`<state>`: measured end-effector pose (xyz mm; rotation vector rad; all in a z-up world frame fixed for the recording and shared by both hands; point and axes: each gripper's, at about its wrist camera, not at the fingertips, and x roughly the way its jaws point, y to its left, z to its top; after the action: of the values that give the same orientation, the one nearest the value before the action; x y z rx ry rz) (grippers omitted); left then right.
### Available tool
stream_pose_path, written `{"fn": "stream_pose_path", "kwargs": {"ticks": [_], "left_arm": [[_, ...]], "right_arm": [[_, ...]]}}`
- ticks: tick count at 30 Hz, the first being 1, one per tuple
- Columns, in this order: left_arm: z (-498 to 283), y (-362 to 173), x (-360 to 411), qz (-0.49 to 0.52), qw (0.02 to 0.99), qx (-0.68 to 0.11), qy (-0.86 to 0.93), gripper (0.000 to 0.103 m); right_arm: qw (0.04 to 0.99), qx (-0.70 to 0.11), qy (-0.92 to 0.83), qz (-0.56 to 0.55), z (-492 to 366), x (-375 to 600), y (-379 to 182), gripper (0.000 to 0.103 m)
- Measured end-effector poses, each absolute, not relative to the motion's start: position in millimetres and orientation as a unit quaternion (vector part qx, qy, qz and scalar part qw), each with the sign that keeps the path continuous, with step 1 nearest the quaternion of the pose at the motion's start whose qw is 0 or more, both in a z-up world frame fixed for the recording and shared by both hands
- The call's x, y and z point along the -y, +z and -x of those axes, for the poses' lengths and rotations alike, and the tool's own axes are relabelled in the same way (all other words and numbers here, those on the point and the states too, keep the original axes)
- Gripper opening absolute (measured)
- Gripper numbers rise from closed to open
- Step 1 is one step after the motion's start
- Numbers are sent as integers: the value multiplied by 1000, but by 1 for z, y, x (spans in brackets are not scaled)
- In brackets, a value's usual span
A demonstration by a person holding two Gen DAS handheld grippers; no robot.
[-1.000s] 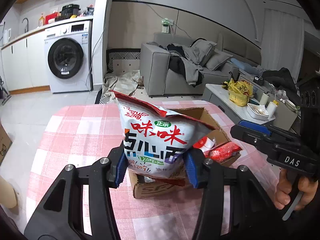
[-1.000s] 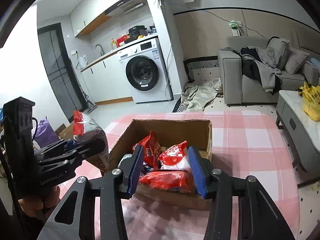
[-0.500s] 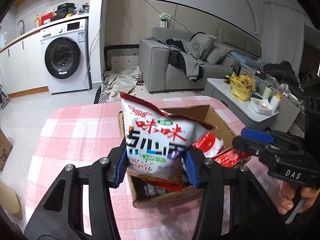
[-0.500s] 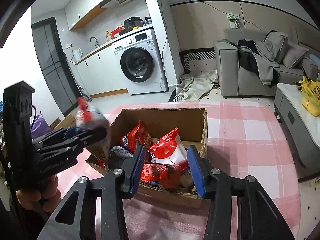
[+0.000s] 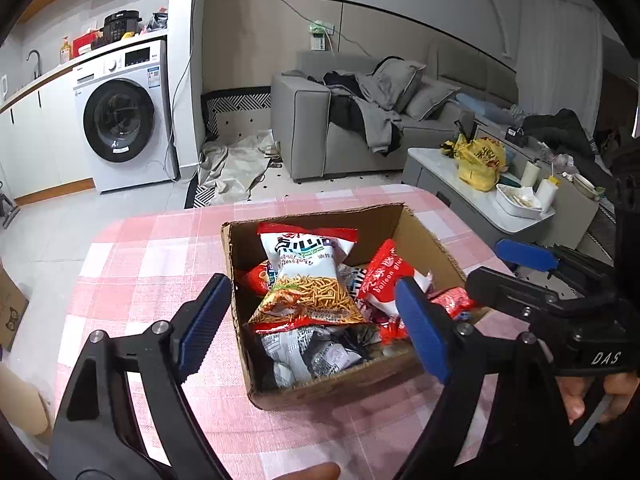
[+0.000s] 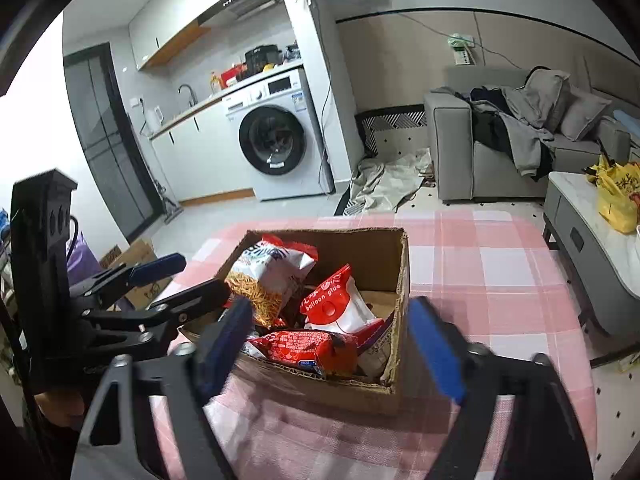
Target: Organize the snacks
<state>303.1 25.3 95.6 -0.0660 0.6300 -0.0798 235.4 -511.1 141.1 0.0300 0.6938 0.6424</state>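
An open cardboard box point(image 5: 424, 236) point(image 6: 400, 280) stands on the pink checked table point(image 5: 160, 248) point(image 6: 500, 272), filled with several snack packs. A white bag of fried sticks point(image 5: 308, 280) point(image 6: 268, 276) lies on top at the box's left side, free of any pad. Beside it are a red-and-white "balloon glue" pack point(image 5: 384, 280) point(image 6: 336, 304) and a red pack point(image 6: 308, 350). My left gripper point(image 5: 312, 282) hovers over the box's near left part, its jaws opening, and the bag lies loose below them. My right gripper point(image 6: 328, 308) is at the box's near edge, jaws opening, gripping nothing.
A grey coffee table point(image 5: 452, 188) with a yellow bag point(image 5: 480, 160) stands right of the table. A sofa point(image 5: 312, 120) and a washing machine point(image 5: 124, 120) are behind. A cardboard carton point(image 6: 136, 256) sits on the floor at the left.
The left gripper carried the white bag over the box and let go of it; the bag now lies inside. Both grippers' jaws have spread wide.
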Motion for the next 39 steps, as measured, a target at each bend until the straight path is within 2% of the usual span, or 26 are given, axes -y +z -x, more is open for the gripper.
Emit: {"fn": "stream_pose_path", "kwargs": {"ticks": [3,4,22,39], "left_arm": [[-289,97,-28,35,952,-302,-34,95],[-282,98,-32,36,953,-300,-34,102],[-184,85,-65,78,966,-248,-8,102],[-145,34,-58,55,974,-221,4,102]], "right_arm": [[888,-334,316,-15,-231,514,141,100],[887,-334,318,-17,-229,515,141,101],[897,-246,366,-30,-168,538,143,103],[902,-200,383,-10,-134,540,108,103]]}}
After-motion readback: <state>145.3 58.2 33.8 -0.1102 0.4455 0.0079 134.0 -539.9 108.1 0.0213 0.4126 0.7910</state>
